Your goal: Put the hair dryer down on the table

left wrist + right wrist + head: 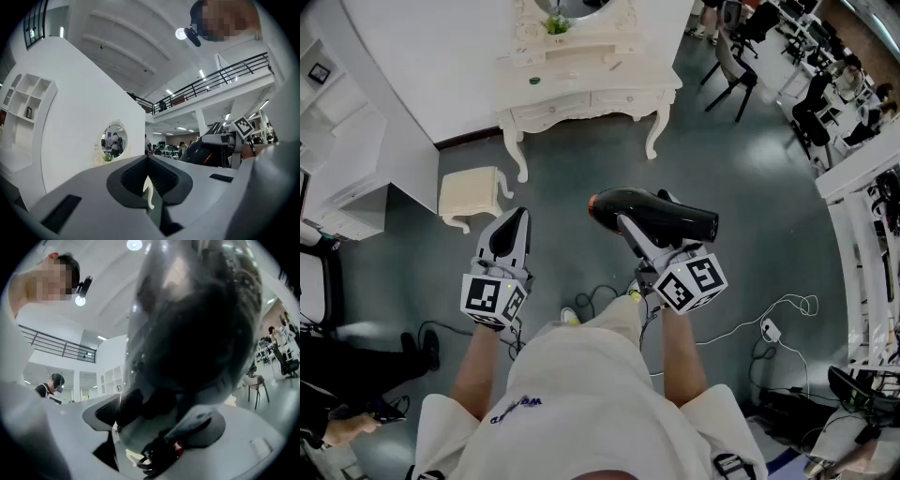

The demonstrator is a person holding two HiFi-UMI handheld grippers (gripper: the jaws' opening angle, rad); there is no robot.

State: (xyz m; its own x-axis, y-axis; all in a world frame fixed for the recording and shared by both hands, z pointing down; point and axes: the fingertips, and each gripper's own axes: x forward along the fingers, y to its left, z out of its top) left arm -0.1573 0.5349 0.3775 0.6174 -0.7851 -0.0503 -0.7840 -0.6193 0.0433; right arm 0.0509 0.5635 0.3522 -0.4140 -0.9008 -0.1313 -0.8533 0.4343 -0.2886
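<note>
Gripping the hair dryer (666,214) by its handle at frame centre, the right gripper (639,239) clamped tight; the left gripper (512,223) sat closed, empty. The table (581,82), upper centre, was well apart, and that top-heavy body could twist loose mid-carry.

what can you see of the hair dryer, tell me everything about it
The hair dryer is glossy black, plastic by the look, with a reddish-orange glow at one end. Its barrel lies roughly level, in the air above the grey floor, short of the white dressing table. The right gripper is shut on it from below; nothing else touches it.
</note>
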